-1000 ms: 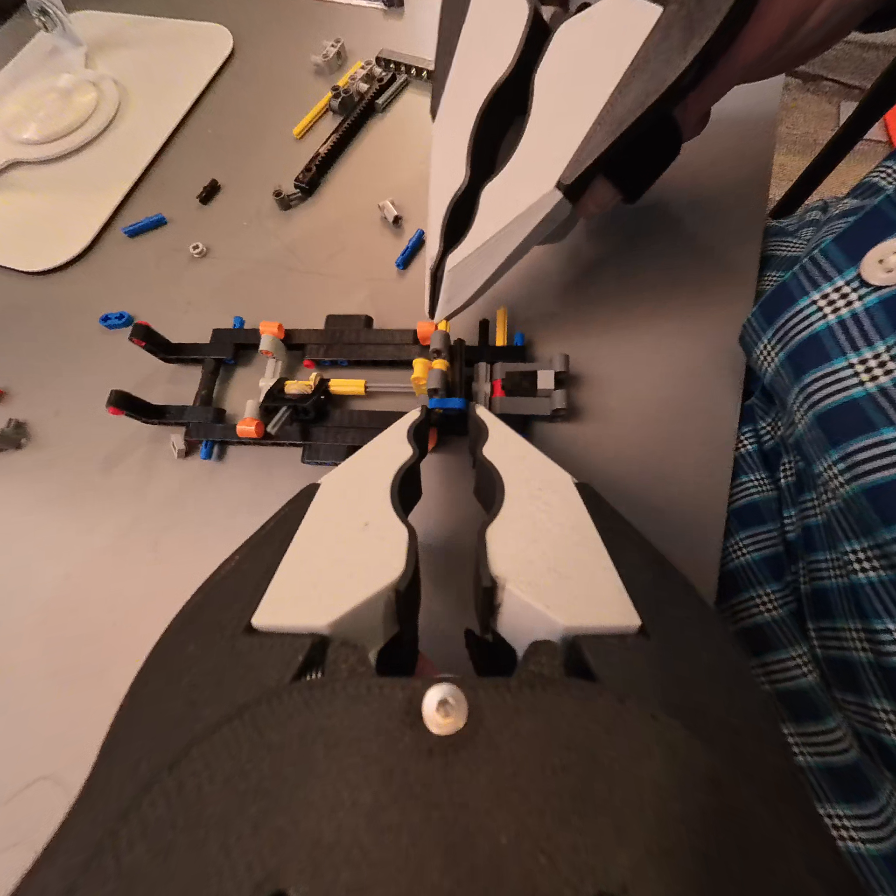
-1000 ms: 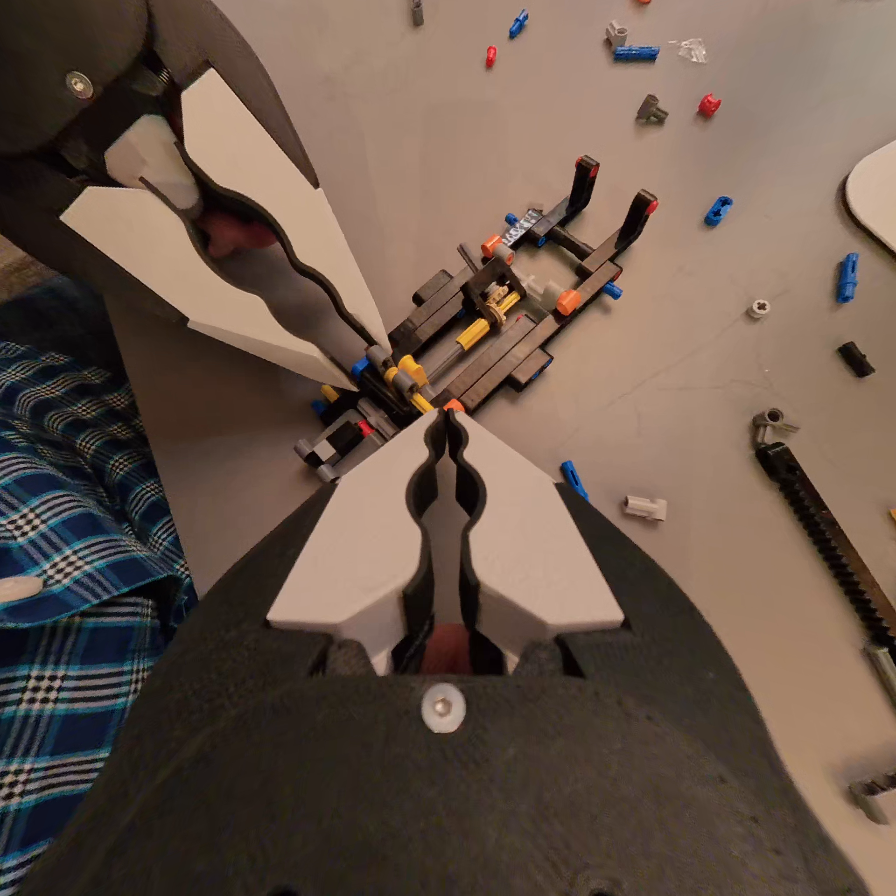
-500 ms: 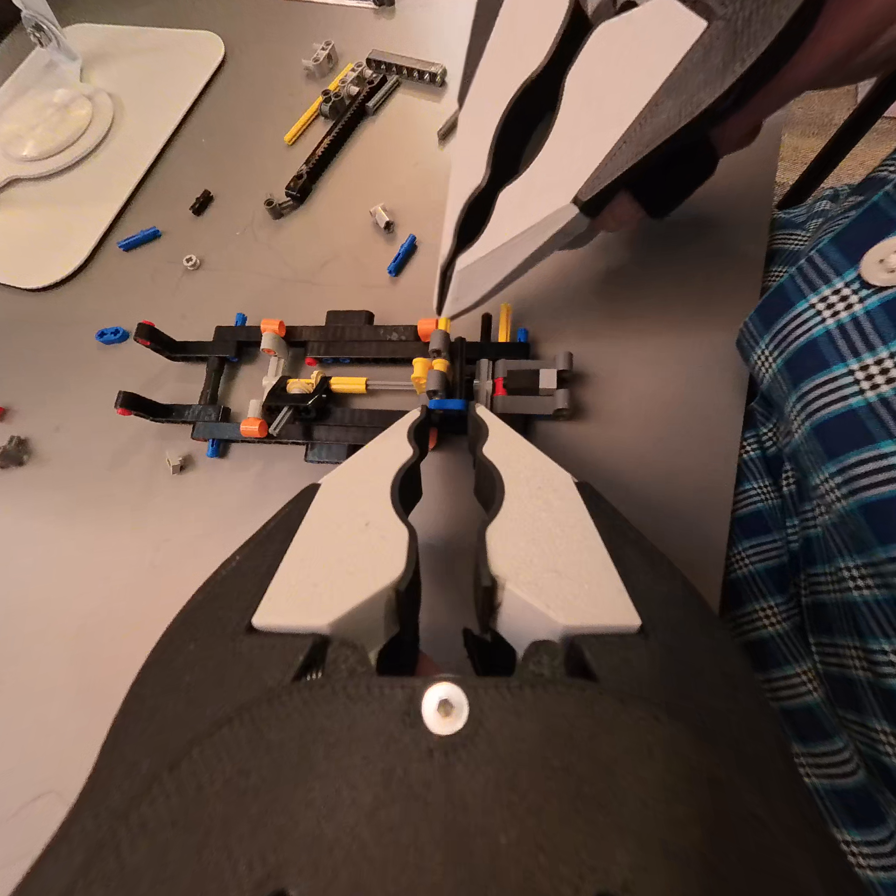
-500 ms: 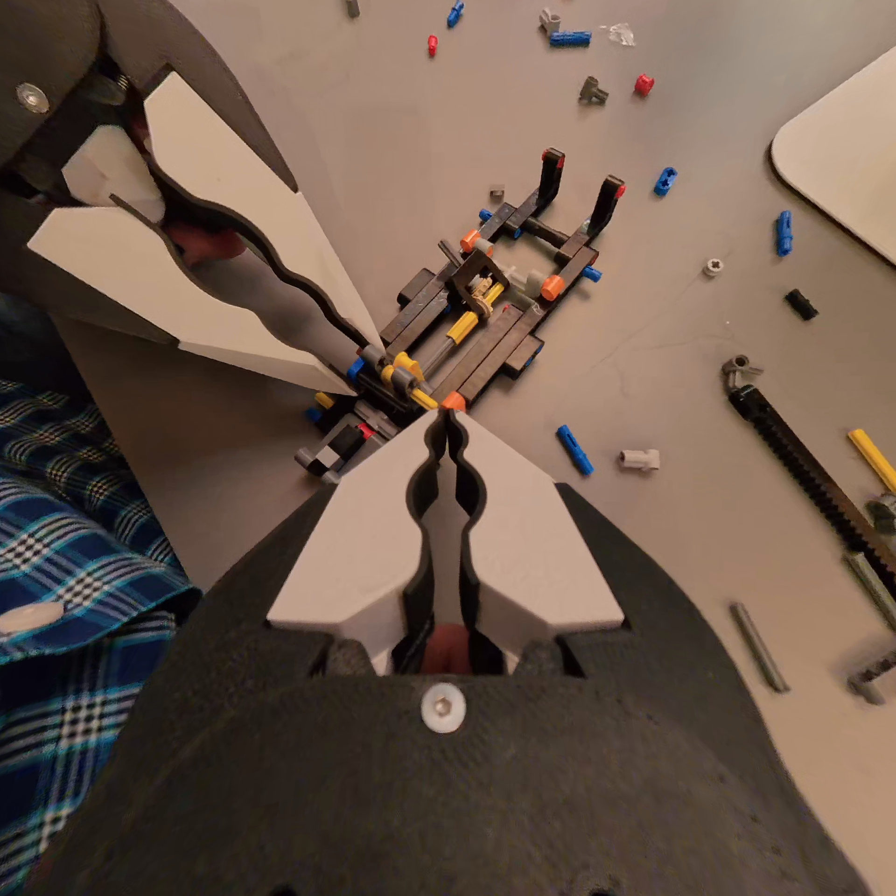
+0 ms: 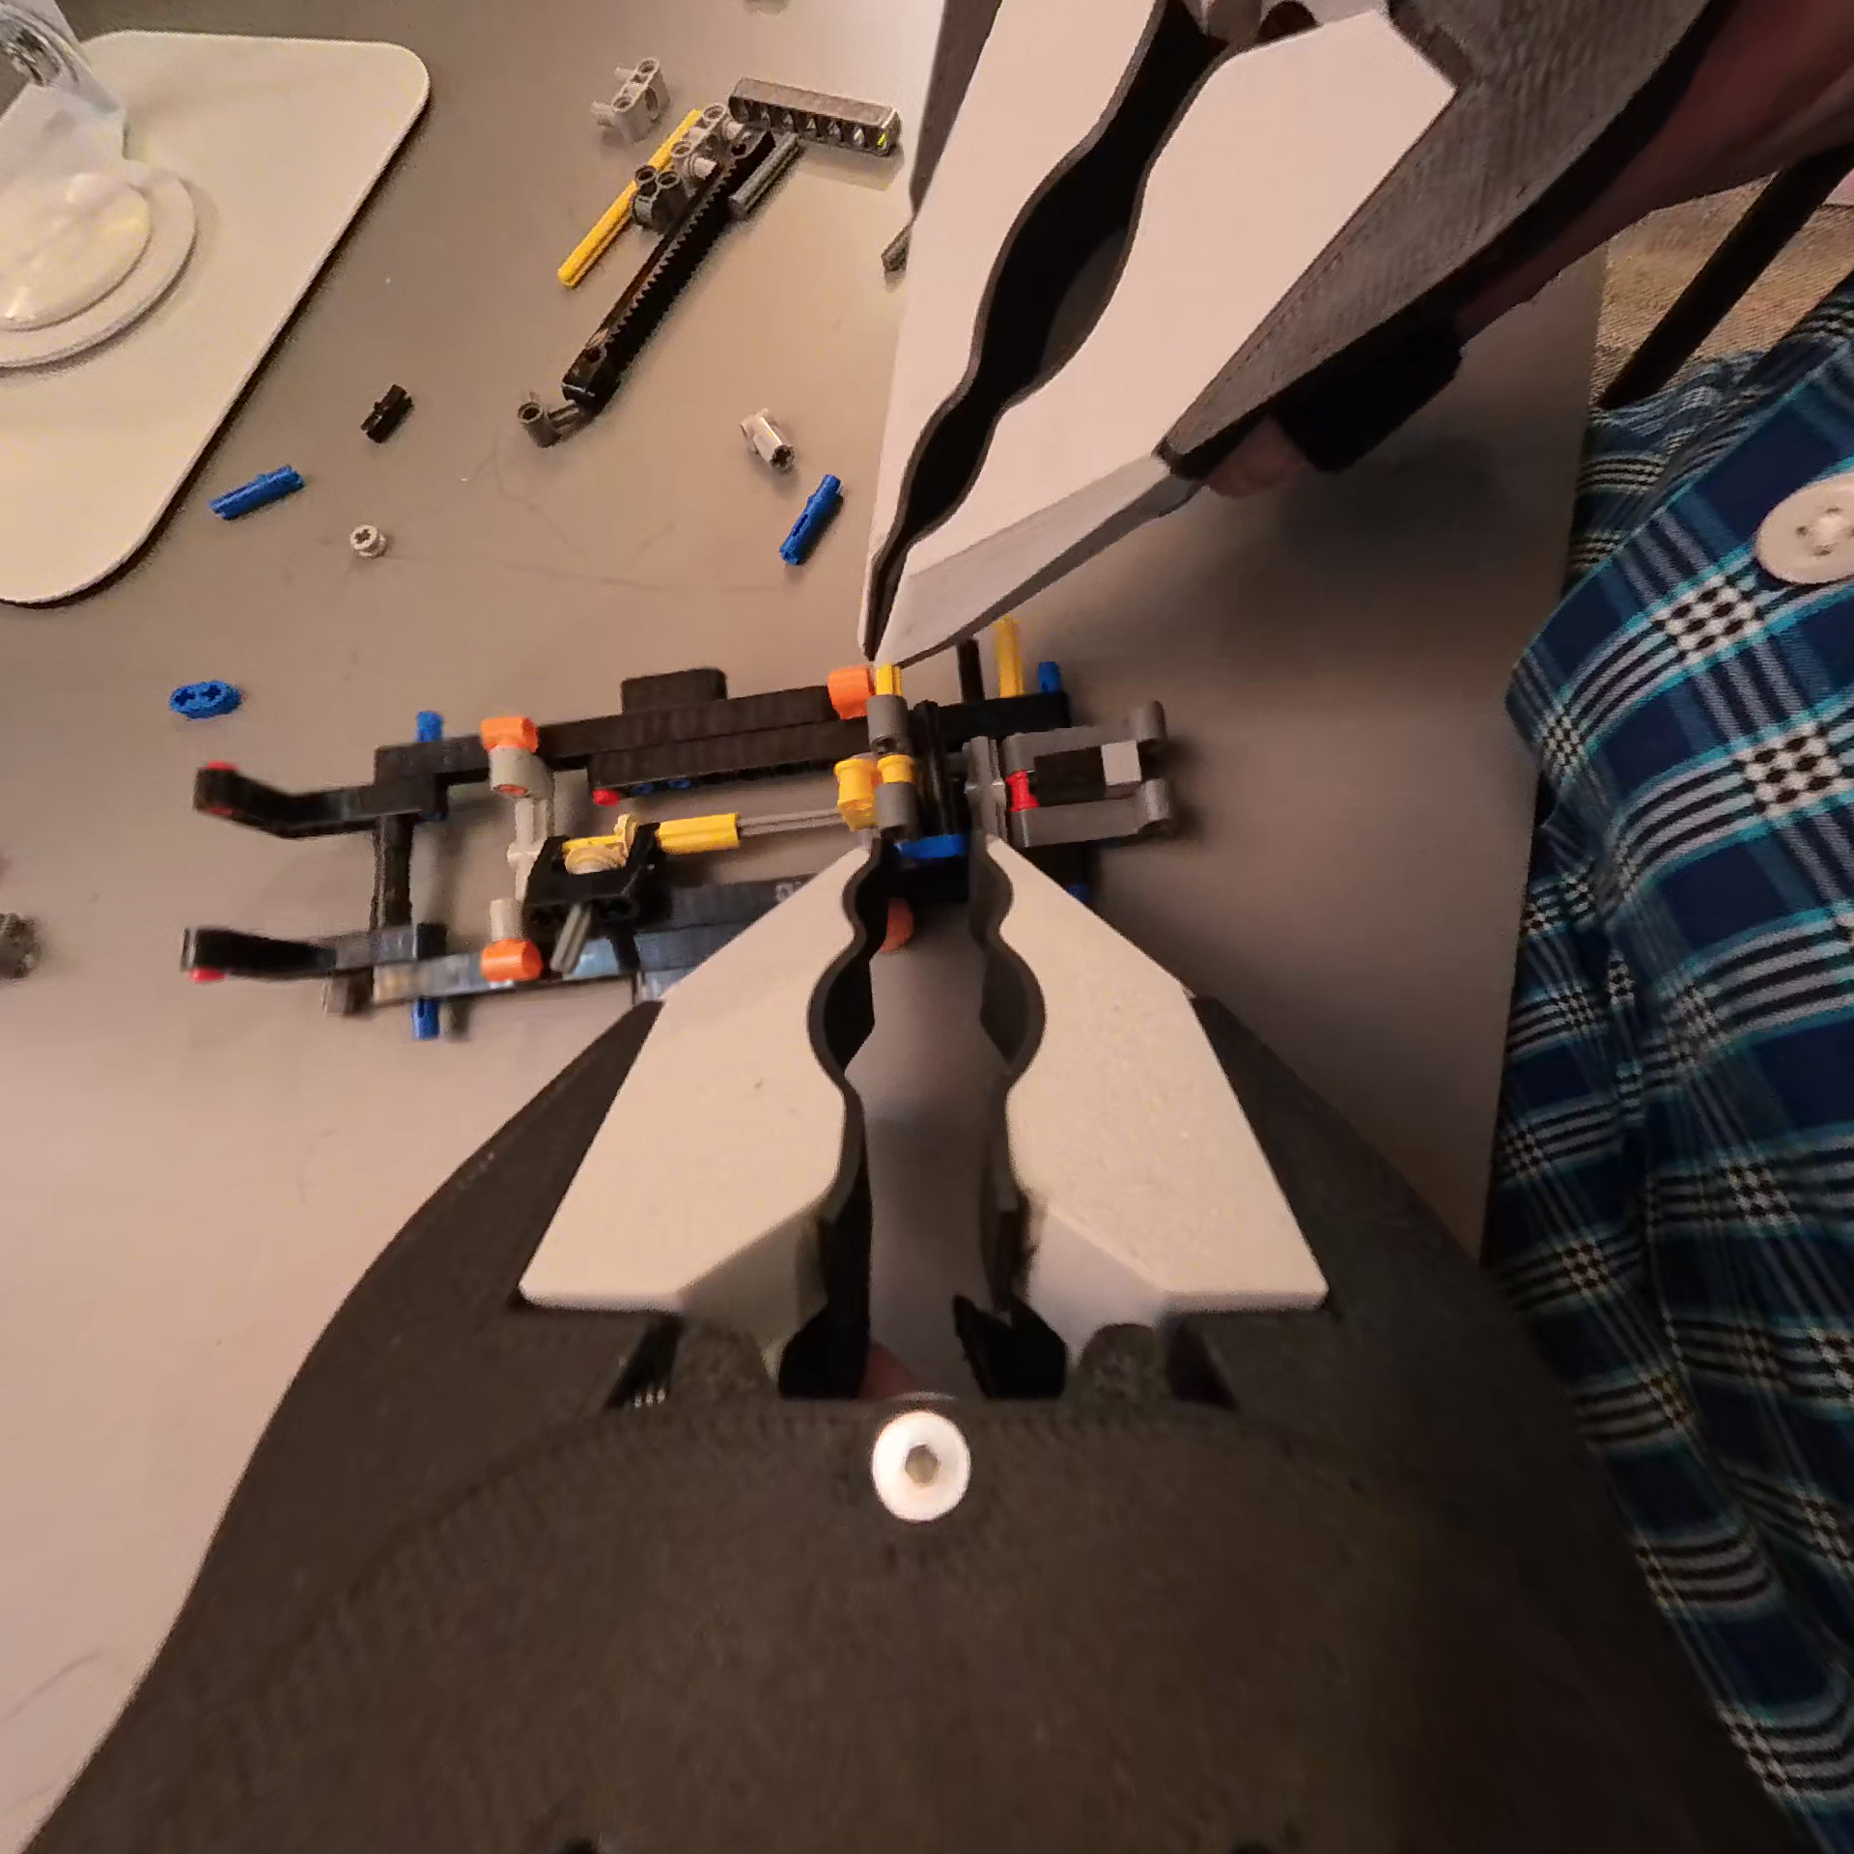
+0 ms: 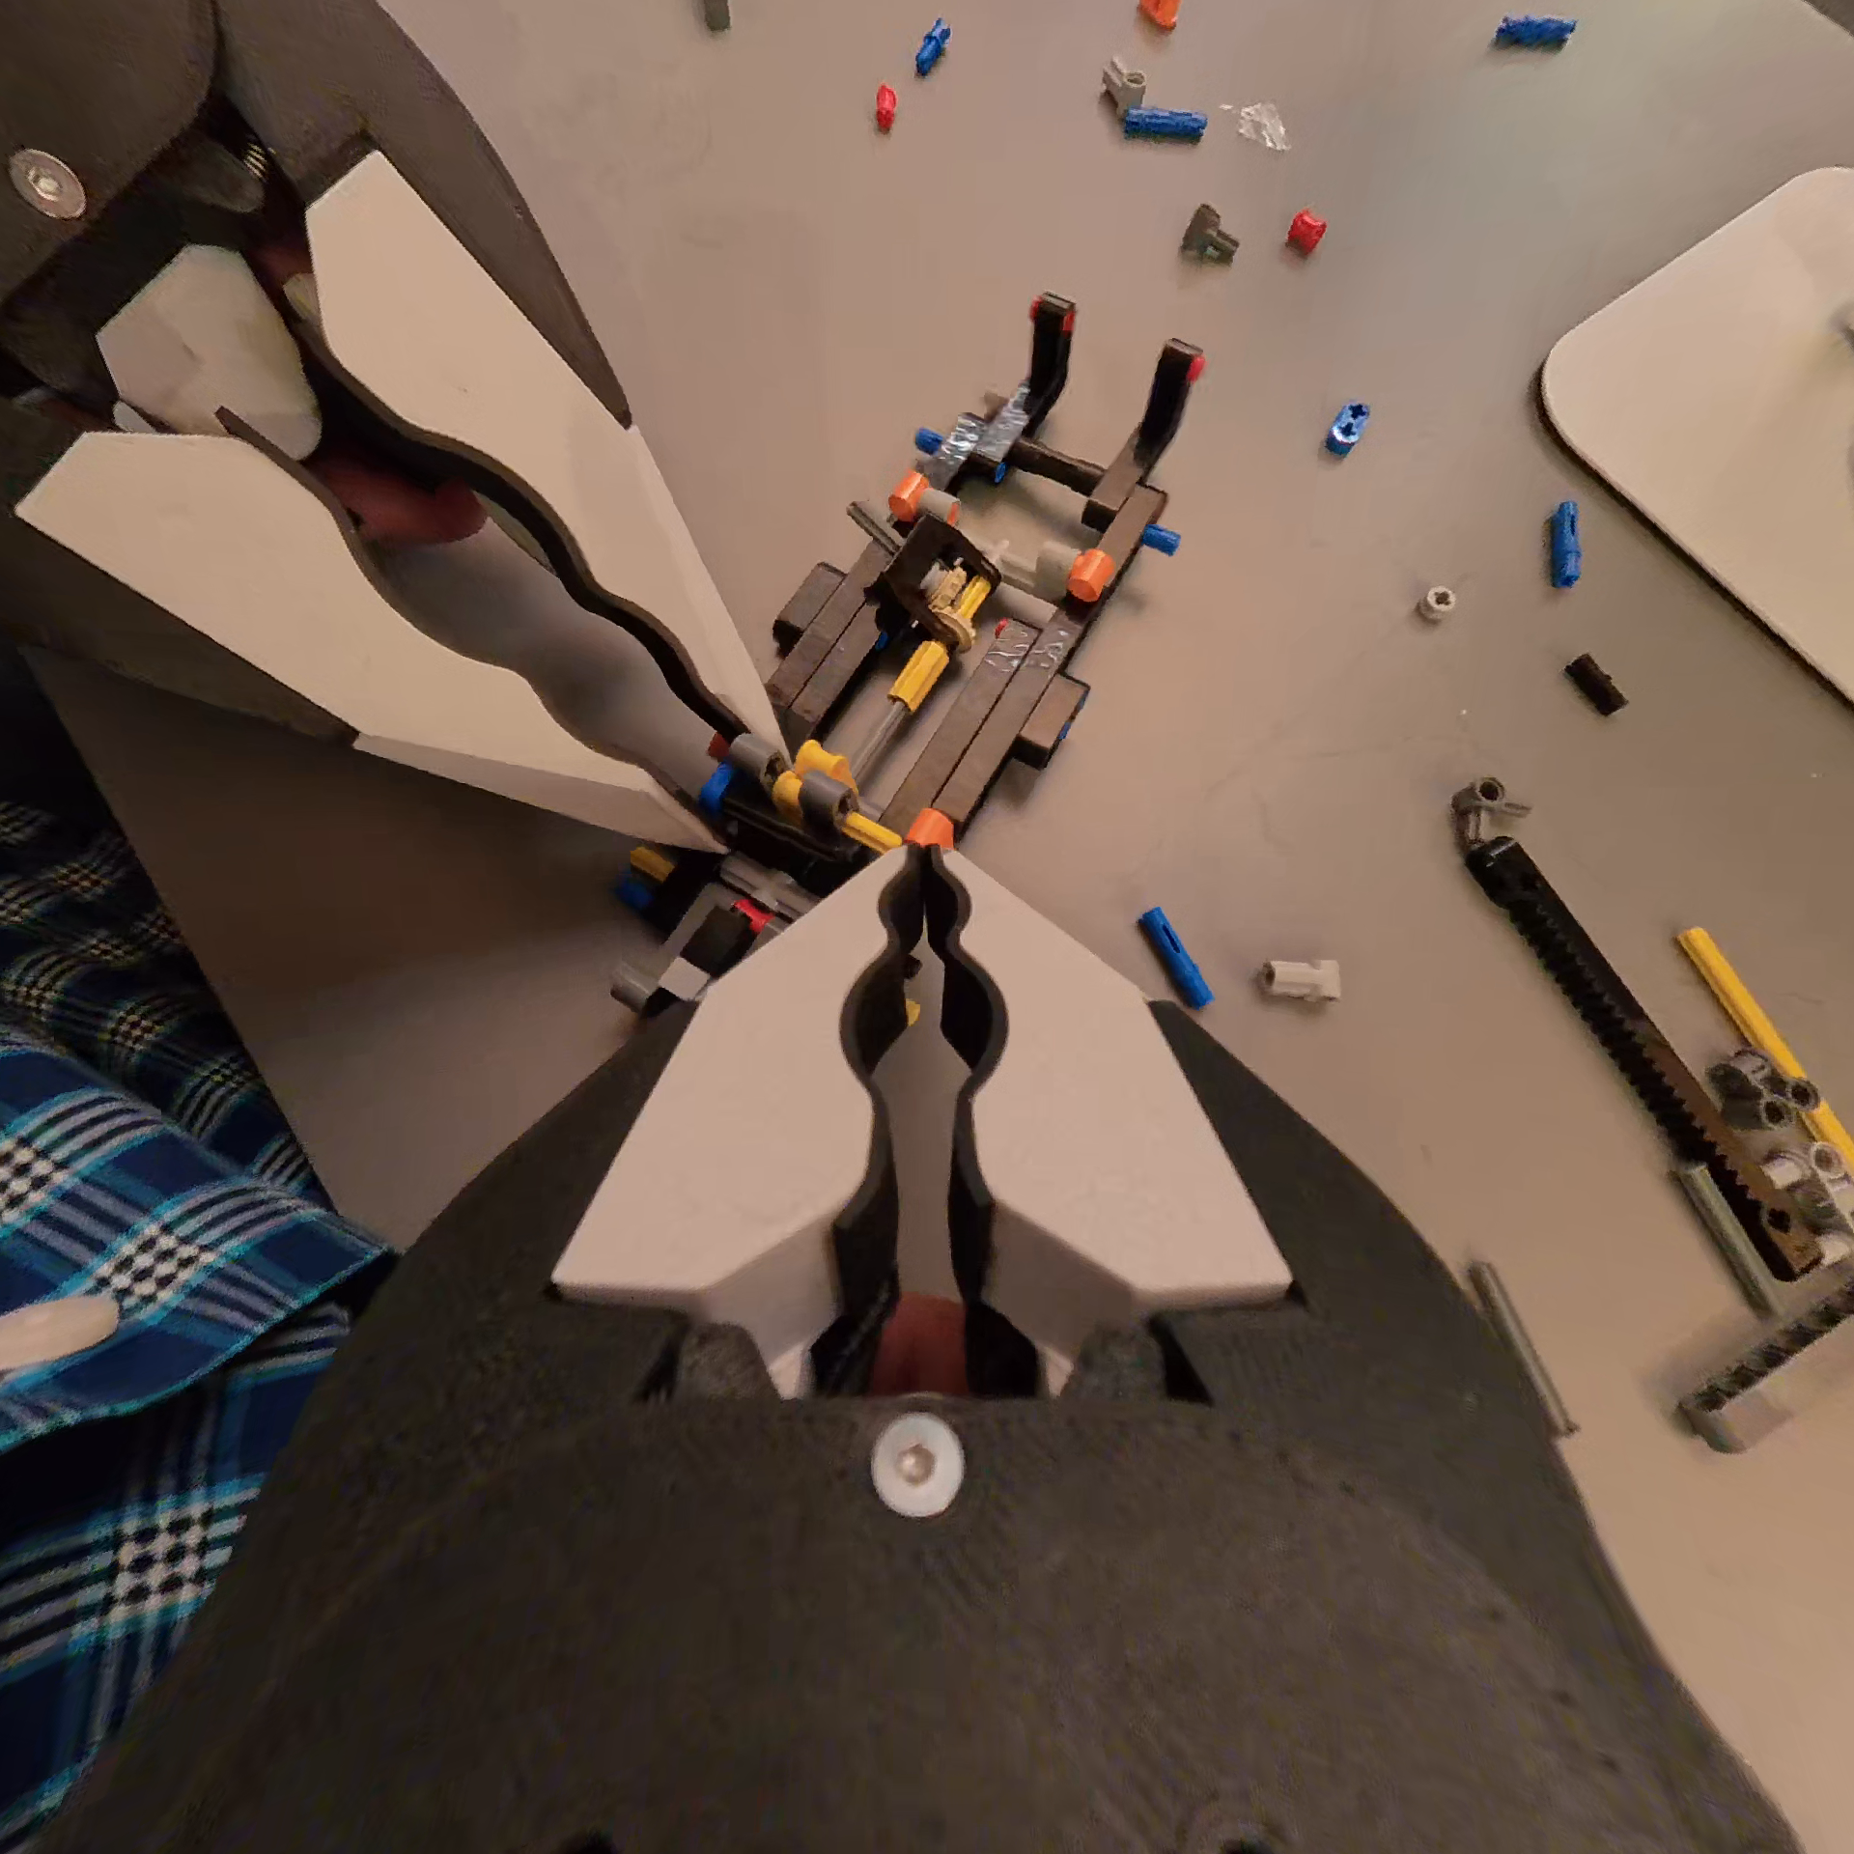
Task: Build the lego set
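Left gripper [image 5: 923, 853]: white fingers with black wavy pads, tips set a small gap apart and bracketing the near side of the lego frame at its blue and black section; whether they actually squeeze it is hard to tell, as the contact is hidden behind the tips.

Right gripper [image 6: 921, 851]: tips pressed together with nothing between them, resting against an orange bush [image 6: 929, 827] on the opposite long side of the frame.

Table [image 5: 251, 1154]: grey, matte, bearing all items below.

Mat [image 5: 251, 201]: pale, round-cornered, at the table's far corner, well apart from the build.

Plaid shirt [image 5: 1706, 1003]: blue check, person's torso at the table edge.

Lego frame [image 5: 702, 742]: long black beam chassis lying flat between the two grippers, two black arms with red ends at one end, grey linkage at the other, yellow-sleeved axle along its middle, orange bushes at the sides.

Toothed rack [image 6: 1605, 1013]: black, with a yellow axle [image 6: 1746, 1013] beside it and grey connectors at one end.

Loose parts: blue pin [image 6: 1174, 958] and pale grey connector [image 6: 1300, 979] near the right gripper; further blue, red and black pins scattered farther off.
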Demonstrator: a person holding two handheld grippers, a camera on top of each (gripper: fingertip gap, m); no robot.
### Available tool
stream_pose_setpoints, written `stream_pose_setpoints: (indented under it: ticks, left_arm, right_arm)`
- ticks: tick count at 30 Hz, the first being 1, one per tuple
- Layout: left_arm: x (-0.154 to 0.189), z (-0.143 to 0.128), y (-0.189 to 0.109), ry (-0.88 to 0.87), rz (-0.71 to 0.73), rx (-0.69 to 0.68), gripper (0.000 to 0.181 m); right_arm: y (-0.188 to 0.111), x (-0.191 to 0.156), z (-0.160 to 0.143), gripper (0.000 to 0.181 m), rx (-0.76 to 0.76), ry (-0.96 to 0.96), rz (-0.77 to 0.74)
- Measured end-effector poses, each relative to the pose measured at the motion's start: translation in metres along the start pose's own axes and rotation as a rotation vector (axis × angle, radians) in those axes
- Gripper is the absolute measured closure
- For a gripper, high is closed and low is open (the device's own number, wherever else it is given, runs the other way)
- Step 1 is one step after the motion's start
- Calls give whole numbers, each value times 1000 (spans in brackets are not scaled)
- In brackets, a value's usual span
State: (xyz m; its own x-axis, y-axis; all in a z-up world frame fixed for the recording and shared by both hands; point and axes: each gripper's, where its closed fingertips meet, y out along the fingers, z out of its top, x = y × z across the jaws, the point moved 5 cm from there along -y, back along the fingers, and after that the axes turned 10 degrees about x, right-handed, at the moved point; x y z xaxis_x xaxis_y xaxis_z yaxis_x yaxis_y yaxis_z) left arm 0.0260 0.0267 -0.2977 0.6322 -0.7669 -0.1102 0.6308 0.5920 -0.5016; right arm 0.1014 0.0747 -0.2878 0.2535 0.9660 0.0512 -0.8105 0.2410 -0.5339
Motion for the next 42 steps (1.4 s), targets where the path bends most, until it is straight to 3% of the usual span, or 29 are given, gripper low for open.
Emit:
stream_pose_setpoints:
  ticks: [3, 6, 13, 16, 21, 42]
  left_arm:
    - [0, 0, 0, 1, 8, 1, 168]
    - [0, 3, 4, 7, 16, 1, 167]
    - [-1, 0, -6, -36, 35, 19, 161]
    - [-2, 1, -6, -47, 40, 25, 162]
    - [0, 1, -4, -23, 43, 16, 166]
    - [-2, 0, 0, -21, 55, -5, 167]
  right_arm:
    - [1, -2, -1, 181, -9, -20, 12]
    - [6, -25, -3, 181, -21, -92, 75]
    - [-7, 8, 4, 181, 39, 4, 44]
    - [-5, 0, 7, 162, 56, 75, 100]
    - [1, -11, 5, 151, 41, 113, 118]
    - [4, -15, 2, 170, 2, -64, 7]
